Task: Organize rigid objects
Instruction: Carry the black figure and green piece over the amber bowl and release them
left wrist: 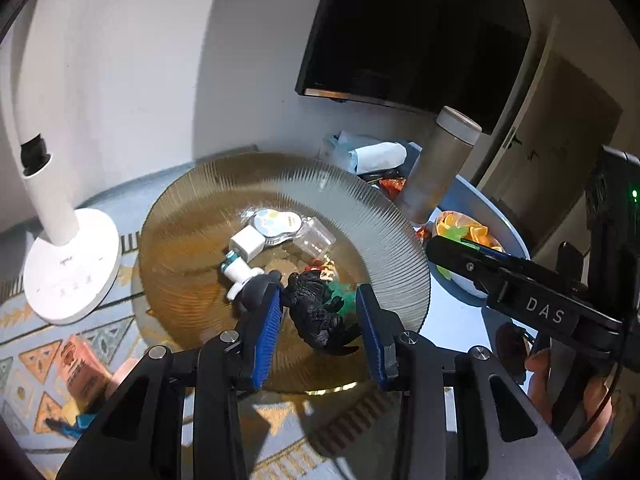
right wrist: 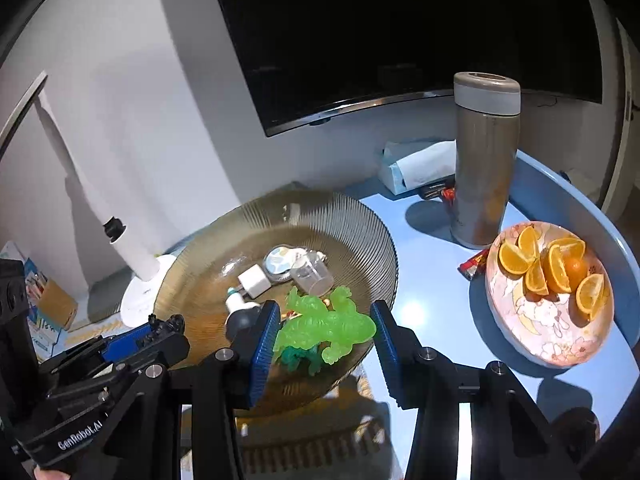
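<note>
My left gripper is shut on a black dinosaur toy, which hangs over the near side of a ribbed amber glass bowl. My right gripper is shut on a translucent light-green dinosaur toy above the same bowl. Inside the bowl lie a white charger, a round case, a clear plastic cup, a small white bottle and a dark green dinosaur. Each gripper shows in the other's view: the right gripper at the right, the left gripper at lower left.
A tall metal flask and a flowered plate of orange slices stand on the blue round table to the right. A tissue pack and snack wrappers lie behind. A white lamp base and a pink box sit left on patterned cloth.
</note>
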